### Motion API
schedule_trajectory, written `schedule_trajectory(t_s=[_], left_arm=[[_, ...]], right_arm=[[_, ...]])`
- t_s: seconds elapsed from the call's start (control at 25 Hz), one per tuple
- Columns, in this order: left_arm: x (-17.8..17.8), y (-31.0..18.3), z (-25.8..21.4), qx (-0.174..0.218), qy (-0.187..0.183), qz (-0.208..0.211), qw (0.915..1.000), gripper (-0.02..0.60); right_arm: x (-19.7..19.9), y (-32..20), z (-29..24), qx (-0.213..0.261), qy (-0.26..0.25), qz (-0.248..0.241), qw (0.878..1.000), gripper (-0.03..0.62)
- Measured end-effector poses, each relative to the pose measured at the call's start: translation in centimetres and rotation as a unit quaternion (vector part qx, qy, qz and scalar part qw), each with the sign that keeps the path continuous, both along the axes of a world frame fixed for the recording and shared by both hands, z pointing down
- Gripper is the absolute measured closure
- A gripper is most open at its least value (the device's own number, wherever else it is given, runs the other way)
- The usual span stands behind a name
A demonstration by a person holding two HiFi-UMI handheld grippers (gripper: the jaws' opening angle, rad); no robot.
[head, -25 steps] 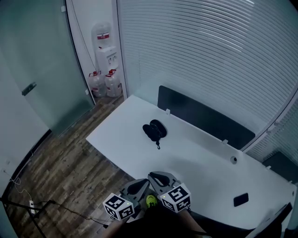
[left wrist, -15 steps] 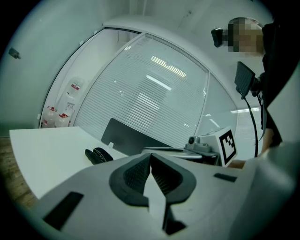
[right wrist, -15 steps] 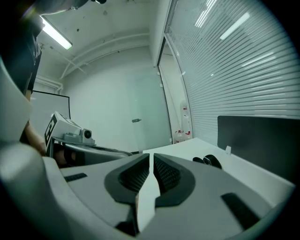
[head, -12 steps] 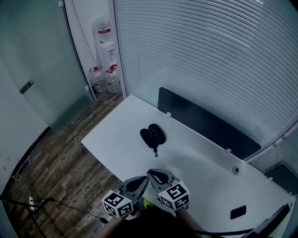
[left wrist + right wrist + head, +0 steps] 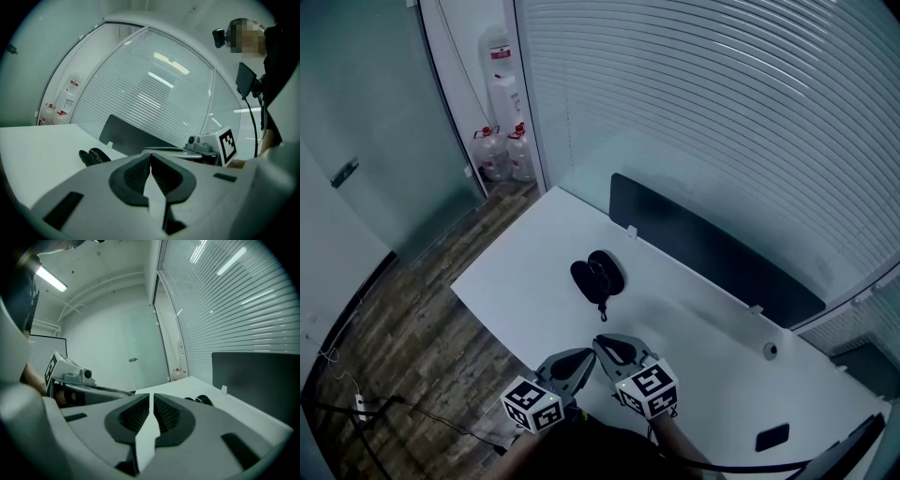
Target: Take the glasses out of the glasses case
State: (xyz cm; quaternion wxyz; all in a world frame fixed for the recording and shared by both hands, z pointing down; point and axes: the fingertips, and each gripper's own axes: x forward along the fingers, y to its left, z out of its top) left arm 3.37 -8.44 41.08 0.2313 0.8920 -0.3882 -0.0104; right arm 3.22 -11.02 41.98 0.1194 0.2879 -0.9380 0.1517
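Note:
A black glasses case [image 5: 597, 275] lies on the white table [image 5: 694, 328], with a short strap hanging toward the near edge. It also shows small in the left gripper view, where the case [image 5: 94, 156] sits left of the jaws, and in the right gripper view the case [image 5: 200, 400] peeks over the jaws. My left gripper [image 5: 584, 354] and right gripper [image 5: 607, 342] hover side by side over the table's near edge, well short of the case. Both are shut with nothing between the pads. The glasses are not visible.
A dark divider panel [image 5: 712, 251] stands along the table's far edge. A small black object [image 5: 771, 437] lies at the near right, and a round fitting [image 5: 770, 350] sits by the panel. Water bottles [image 5: 499, 150] stand on the wooden floor [image 5: 412, 328] at the left.
Both grippers have moved forward over the table's near edge, and the case now lies closer to them. Their jaws stay shut.

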Motion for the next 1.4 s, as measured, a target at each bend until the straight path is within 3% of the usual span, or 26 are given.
schedule_trajectory(t_s=[0.6, 1.24, 1.4], left_arm=[[0.2, -2.3, 1.5, -0.013, -0.021, 0.014, 0.9996, 0.571], [0.6, -8.1, 3.6, -0.039, -0.013, 0.054, 0.9977, 0.571], [0.3, -9.9, 4.3, -0.037, -0.026, 0.058, 0.9973, 0.571]], right_arm=[[0.1, -2.4, 1.6, -0.025, -0.001, 0.02, 0.999, 0.572], [0.7, -8.3, 4.1, -0.045, 0.049, 0.062, 0.996, 0.571], [0.4, -10.1, 4.9, -0.052, 0.07, 0.06, 0.994, 0.571]])
